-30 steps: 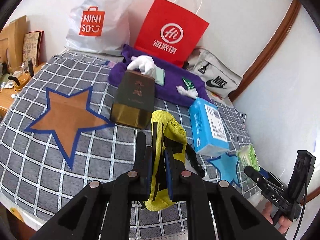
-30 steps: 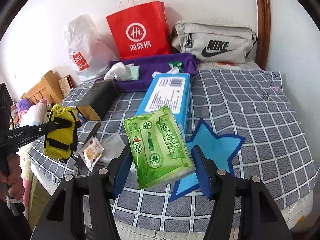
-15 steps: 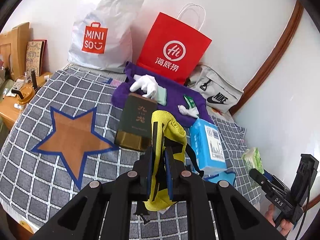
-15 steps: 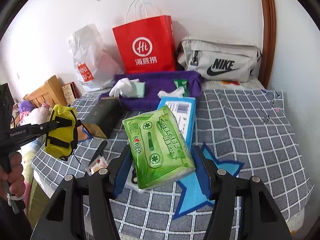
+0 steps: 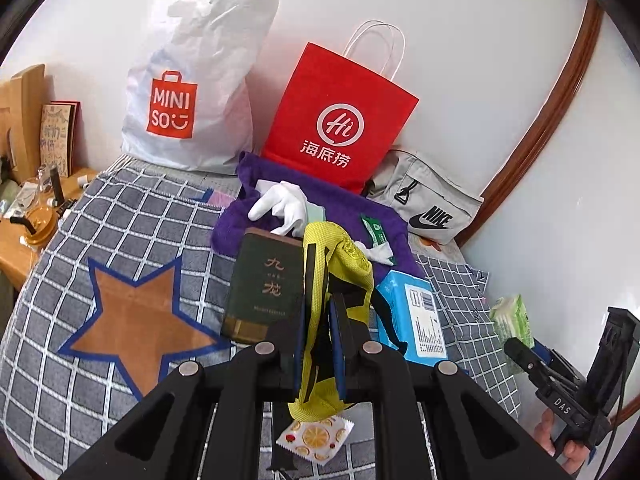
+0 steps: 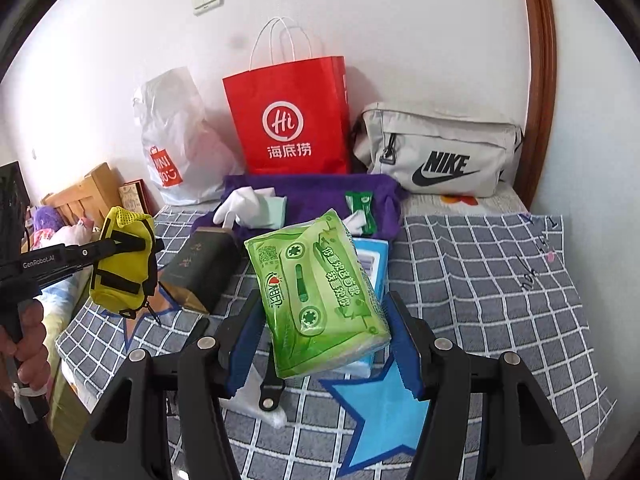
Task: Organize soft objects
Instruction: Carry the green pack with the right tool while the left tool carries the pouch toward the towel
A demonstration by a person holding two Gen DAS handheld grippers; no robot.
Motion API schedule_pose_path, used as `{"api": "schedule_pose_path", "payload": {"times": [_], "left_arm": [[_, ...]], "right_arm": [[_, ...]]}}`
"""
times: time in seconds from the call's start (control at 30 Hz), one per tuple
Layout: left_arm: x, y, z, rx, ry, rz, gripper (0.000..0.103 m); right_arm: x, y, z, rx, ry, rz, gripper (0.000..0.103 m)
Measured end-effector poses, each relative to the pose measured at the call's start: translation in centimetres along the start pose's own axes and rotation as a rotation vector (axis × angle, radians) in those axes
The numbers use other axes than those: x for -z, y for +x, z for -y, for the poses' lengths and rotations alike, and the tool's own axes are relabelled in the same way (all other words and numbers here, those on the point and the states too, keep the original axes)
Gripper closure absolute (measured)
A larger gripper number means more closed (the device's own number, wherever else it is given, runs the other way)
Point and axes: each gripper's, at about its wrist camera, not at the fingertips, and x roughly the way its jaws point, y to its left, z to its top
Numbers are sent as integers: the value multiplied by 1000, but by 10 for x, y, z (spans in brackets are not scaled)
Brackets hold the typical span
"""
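My left gripper [image 5: 319,336] is shut on a yellow mesh pouch [image 5: 340,264] with black straps and holds it in the air above the bed. The pouch also shows in the right wrist view [image 6: 120,268], at the left. My right gripper [image 6: 324,320] is shut on a green tissue pack [image 6: 320,296] and holds it up over the bed. That pack shows small in the left wrist view [image 5: 514,318], at the right. A purple towel [image 6: 320,196] lies at the back with a white glove [image 6: 244,208] and a green sachet [image 6: 360,204] on it.
On the grey checked bedspread [image 6: 480,272] lie a dark green box [image 5: 264,284], a blue tissue box [image 5: 416,316] and an orange-print sachet [image 5: 316,438]. A red paper bag [image 5: 340,120], a white Miniso bag [image 5: 192,92] and a grey Nike bag [image 6: 440,152] stand against the wall. A wooden side table [image 5: 24,248] is at the left.
Both grippers have risen with their loads: the pouch and the tissue pack hang higher above the bed. The orange-print sachet now shows under the pouch.
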Motion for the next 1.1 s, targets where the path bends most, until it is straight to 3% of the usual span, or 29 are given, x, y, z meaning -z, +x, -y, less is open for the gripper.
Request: {"api": "schedule_pose_path", "payload": {"times": [1.1], "left_arm": [[-72, 64, 11, -17, 84, 5, 91]], "right_arm": [[-58, 79, -6, 1, -6, 12, 44]]}}
